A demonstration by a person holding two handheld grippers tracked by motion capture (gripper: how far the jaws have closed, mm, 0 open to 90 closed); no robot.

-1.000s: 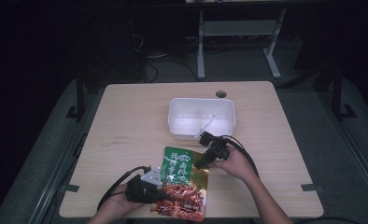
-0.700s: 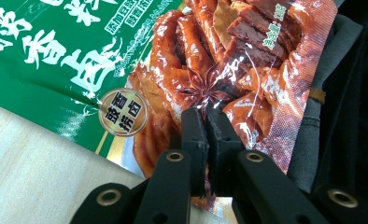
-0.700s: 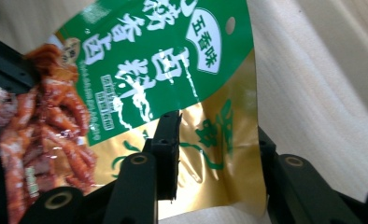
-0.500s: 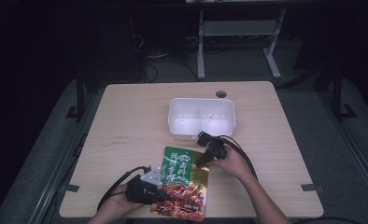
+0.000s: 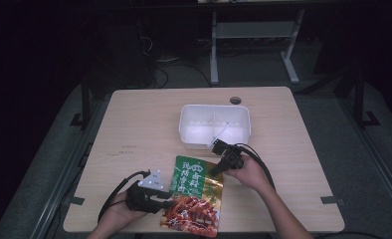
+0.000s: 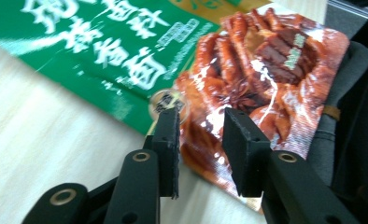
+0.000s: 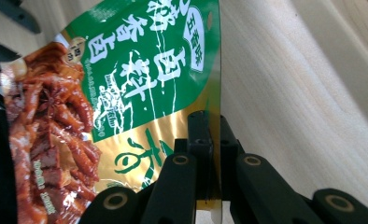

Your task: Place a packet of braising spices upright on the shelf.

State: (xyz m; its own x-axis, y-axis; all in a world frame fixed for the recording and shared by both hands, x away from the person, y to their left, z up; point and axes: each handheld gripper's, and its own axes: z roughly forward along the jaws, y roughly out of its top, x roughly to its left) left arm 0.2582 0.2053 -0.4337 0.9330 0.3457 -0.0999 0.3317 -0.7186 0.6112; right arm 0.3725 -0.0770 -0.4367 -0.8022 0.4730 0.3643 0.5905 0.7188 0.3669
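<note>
Right gripper (image 7: 209, 128) had just clamped the edge of the sauce packet (image 5: 194, 196) lying on the table (image 5: 134, 124), left gripper (image 6: 201, 135) just opening off it; one-edge hold could slip.

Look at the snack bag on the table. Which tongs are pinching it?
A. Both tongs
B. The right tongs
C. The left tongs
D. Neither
B. The right tongs are shut on the gold edge of the snack bag, while the left tongs have just been opening and stand apart over it.
</note>
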